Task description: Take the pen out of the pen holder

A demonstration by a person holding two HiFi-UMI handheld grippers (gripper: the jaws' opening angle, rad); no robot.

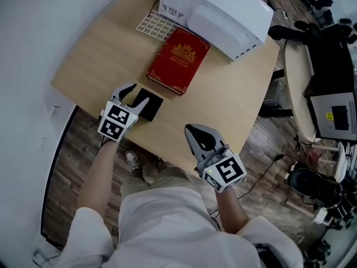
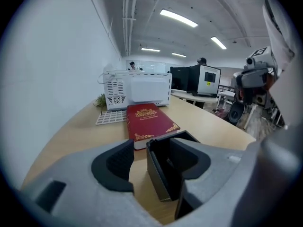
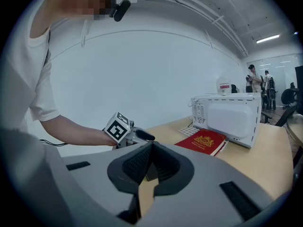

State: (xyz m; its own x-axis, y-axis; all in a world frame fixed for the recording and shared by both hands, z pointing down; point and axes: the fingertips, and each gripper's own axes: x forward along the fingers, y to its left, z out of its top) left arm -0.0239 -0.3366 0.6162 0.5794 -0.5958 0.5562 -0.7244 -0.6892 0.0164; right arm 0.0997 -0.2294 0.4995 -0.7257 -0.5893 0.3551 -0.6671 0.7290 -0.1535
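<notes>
A black square pen holder (image 1: 152, 108) stands near the front left of the wooden table (image 1: 100, 54). No pen shows in it. My left gripper (image 1: 136, 95) is at the holder, jaws partly apart. In the left gripper view the holder's near wall (image 2: 158, 178) stands between the pads: the right jaw reaches over the holder's opening, and the left pad (image 2: 120, 162) is apart from the wall, with bare table in the gap. My right gripper (image 1: 192, 128) hovers at the table's front edge, right of the holder. Its jaws meet in the right gripper view (image 3: 150, 148), with nothing between them.
A red book (image 1: 178, 60) lies just beyond the holder. Behind it stand a white microwave (image 1: 223, 13) and a white grid mat (image 1: 155, 24). A second round table (image 1: 298, 82) and office gear fill the right side. The person's legs are below the front edge.
</notes>
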